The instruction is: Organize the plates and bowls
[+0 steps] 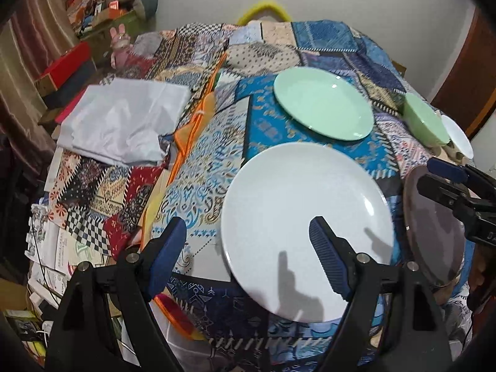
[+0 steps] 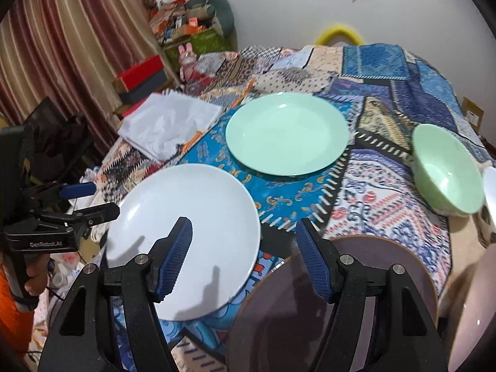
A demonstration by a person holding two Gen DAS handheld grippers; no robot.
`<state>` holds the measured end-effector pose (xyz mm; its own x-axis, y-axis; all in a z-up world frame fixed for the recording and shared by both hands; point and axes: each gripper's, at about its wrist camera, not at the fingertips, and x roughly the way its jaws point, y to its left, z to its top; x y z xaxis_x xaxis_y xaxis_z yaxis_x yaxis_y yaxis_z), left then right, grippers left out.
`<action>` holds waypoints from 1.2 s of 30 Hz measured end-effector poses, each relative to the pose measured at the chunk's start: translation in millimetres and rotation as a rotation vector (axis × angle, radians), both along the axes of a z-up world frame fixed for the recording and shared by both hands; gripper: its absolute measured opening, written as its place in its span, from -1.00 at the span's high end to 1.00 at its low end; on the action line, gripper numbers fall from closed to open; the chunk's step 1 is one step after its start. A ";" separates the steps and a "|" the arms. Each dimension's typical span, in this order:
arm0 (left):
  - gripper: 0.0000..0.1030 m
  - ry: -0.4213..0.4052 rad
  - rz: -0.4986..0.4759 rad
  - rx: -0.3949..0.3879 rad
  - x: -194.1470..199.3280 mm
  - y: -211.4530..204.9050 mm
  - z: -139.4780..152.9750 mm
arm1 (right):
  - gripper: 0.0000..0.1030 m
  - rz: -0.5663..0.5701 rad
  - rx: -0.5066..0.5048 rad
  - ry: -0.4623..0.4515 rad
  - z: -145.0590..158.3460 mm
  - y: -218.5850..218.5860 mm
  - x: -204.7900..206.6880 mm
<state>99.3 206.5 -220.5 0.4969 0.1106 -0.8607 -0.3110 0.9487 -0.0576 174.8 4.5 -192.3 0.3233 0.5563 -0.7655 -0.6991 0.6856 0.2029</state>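
Note:
A white plate [image 1: 307, 217] [image 2: 186, 232] lies near the table's front edge. A mint green plate [image 1: 322, 102] [image 2: 286, 133] lies behind it. A dark brown plate [image 1: 434, 226] [image 2: 310, 310] lies front right. A green bowl [image 1: 426, 119] [image 2: 446, 173] stands at the right, a white bowl [image 1: 458, 136] [image 2: 489, 192] beside it. My left gripper [image 1: 248, 232] [image 2: 93, 200] is open and empty, over the white plate's near left edge. My right gripper [image 2: 245, 232] [image 1: 427, 173] is open and empty, above the gap between the white and brown plates.
A patchwork cloth [image 1: 201, 142] [image 2: 387, 192] covers the table. A folded white cloth [image 1: 124, 124] [image 2: 167, 124] lies at the left. Boxes and clutter [image 1: 68, 68] [image 2: 142, 77] stand beyond the table's left side, by a curtain.

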 end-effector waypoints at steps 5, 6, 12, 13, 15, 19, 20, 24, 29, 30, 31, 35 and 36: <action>-0.57 0.037 0.005 -0.032 0.5 8.6 -17.9 | -0.28 0.030 -0.032 0.043 -15.1 11.9 9.0; -0.53 0.044 0.005 -0.040 0.1 10.3 -21.8 | -0.28 0.038 -0.041 0.055 -18.1 14.8 10.3; -0.27 0.081 0.000 -0.103 -2.1 16.3 -39.1 | 0.00 0.069 -0.089 0.096 -30.7 25.9 15.7; -0.25 0.085 -0.002 -0.113 -2.4 16.6 -41.2 | 0.06 0.075 -0.096 0.105 -33.0 28.0 15.6; -0.17 0.092 -0.009 -0.126 -3.2 15.9 -44.7 | 0.13 0.094 -0.111 0.125 -37.8 33.0 15.1; -0.02 0.102 -0.026 -0.150 -3.3 12.9 -50.4 | 0.18 0.107 -0.140 0.141 -45.9 38.0 18.3; 0.00 0.104 -0.028 -0.158 -3.6 12.1 -52.2 | 0.19 0.112 -0.148 0.144 -47.9 39.1 18.3; 0.00 0.089 -0.033 -0.174 -5.3 9.1 -54.0 | 0.19 0.124 -0.161 0.157 -52.3 42.1 21.1; 0.00 0.085 -0.037 -0.189 -4.5 6.3 -55.9 | 0.18 0.140 -0.161 0.169 -56.1 45.6 24.3; 0.00 0.086 -0.038 -0.191 -4.1 5.7 -56.1 | 0.18 0.142 -0.159 0.170 -57.0 46.4 24.7; 0.00 0.086 -0.041 -0.191 -3.6 5.2 -56.1 | 0.18 0.143 -0.159 0.168 -57.7 46.8 24.5; 0.01 0.086 -0.052 -0.182 -1.5 0.5 -55.6 | 0.19 0.155 -0.163 0.139 -56.3 47.5 20.7; 0.01 0.085 -0.060 -0.175 -0.4 -2.5 -54.7 | 0.20 0.151 -0.159 0.142 -56.1 46.8 21.1</action>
